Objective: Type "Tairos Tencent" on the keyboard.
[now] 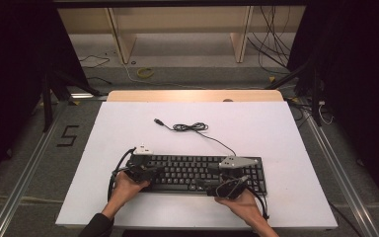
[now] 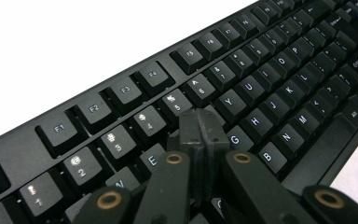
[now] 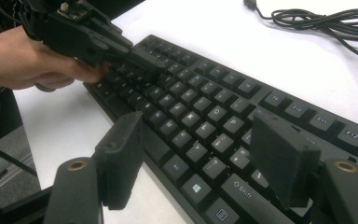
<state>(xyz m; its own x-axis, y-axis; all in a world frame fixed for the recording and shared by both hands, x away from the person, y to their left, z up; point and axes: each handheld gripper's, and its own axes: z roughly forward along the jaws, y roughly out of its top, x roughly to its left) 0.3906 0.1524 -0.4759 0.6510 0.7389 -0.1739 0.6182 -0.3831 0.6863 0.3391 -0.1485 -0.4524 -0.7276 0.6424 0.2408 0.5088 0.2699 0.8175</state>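
Observation:
A black keyboard [image 1: 187, 173] lies on the white table [image 1: 256, 133] near its front edge. Its cable [image 1: 192, 127] coils behind it and ends in a loose USB plug [image 1: 159, 121]. My left gripper [image 1: 152, 171] is over the keyboard's left end. In the left gripper view it [image 2: 203, 128] is shut with nothing between the pads, its tip resting down among the letter keys [image 2: 261, 70] near R and T. My right gripper [image 1: 212, 183] hovers open over the keyboard's right front part [image 3: 205, 98], close to the Shift and Windows keys. The right gripper view also shows the left gripper [image 3: 88, 32] farther off.
The coiled cable [image 3: 326, 21] lies on the bare white surface behind the keyboard. A wooden strip [image 1: 192, 95] runs along the table's far edge. Beyond it stand wooden shelf legs [image 1: 121, 39] and loose floor cables [image 1: 276, 44]. Metal rails [image 1: 24, 173] flank the table.

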